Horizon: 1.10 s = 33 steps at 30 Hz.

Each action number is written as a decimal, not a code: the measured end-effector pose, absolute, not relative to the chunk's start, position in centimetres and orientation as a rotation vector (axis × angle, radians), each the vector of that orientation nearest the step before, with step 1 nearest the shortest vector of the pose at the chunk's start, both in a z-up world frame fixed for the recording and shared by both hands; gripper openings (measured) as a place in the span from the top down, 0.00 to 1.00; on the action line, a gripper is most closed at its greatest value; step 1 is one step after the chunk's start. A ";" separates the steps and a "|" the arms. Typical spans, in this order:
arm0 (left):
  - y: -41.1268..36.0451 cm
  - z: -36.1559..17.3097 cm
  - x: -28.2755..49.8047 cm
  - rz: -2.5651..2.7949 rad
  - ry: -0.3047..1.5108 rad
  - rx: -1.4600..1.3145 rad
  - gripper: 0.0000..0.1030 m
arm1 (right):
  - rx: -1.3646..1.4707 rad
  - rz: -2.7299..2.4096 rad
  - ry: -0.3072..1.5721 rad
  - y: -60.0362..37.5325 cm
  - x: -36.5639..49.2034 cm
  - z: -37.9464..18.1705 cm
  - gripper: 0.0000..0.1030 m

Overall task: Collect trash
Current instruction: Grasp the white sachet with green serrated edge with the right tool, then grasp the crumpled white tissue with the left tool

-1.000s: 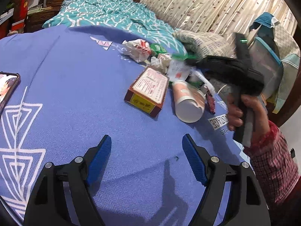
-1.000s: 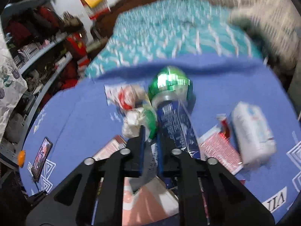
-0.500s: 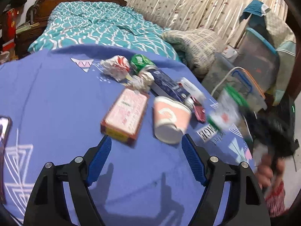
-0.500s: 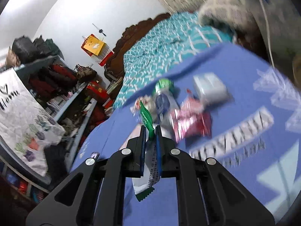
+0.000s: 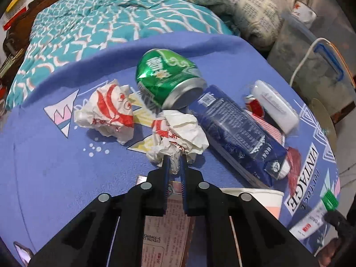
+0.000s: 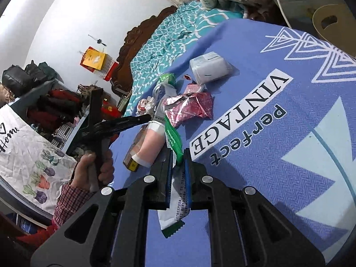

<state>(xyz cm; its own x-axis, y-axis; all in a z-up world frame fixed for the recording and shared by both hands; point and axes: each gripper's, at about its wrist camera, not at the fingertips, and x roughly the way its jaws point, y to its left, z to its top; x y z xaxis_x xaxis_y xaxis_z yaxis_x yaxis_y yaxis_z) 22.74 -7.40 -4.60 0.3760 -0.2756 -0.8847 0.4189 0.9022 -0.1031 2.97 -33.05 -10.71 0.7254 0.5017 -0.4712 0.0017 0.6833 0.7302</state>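
Note:
My left gripper [image 5: 174, 158] is shut on a crumpled white-and-red paper wrapper [image 5: 180, 133] on the blue tablecloth [image 5: 55, 166]. Around it lie a second crumpled wrapper [image 5: 109, 111], a dented green can [image 5: 166, 77], a dark blue carton [image 5: 235, 131], a white packet [image 5: 274, 106], a red foil wrapper [image 6: 189, 109], a paper cup [image 6: 149, 146] and a flat brown box [image 5: 166, 233]. My right gripper [image 6: 178, 153] is shut on a green-and-white sachet [image 6: 173, 138] and holds it above the table's near right part.
A bed with a teal quilt [image 5: 111, 15] lies behind the table. A patterned cushion [image 5: 244, 6] and plastic storage bins [image 5: 311, 55] stand at the back right. Cluttered shelves [image 6: 44, 102] stand to the left. A phone corner [image 5: 22, 253] shows at the table's left edge.
My left gripper has moved forward over the box and closed on the crumpled wrapper. My right gripper has pulled back from the pile with the sachet still in it.

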 end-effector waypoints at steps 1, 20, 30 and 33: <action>-7.0 -4.0 22.1 -0.467 1.089 0.119 0.93 | 0.776 0.315 0.710 -33.0 2.8 -10.4 0.88; 3.9 -3.1 0.8 -0.519 0.980 -0.102 0.93 | 0.799 0.440 0.775 -28.0 1.2 -10.1 0.88; 4.6 -1.2 1.4 -0.434 0.867 -0.052 0.26 | 0.808 0.417 0.782 -28.2 0.4 -10.6 0.88; 7.0 -0.2 1.3 -0.373 0.826 -0.069 0.25 | 0.811 0.417 0.785 -28.5 0.1 -10.9 0.88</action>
<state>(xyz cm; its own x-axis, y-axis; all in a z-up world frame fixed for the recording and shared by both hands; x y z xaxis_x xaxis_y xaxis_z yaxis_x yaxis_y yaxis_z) 1.32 7.02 -0.19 0.6171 -0.3503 -0.7047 0.2974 0.9329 -0.2033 0.14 -28.53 -10.90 0.6508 0.6048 -0.4590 -0.0415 0.6319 0.7739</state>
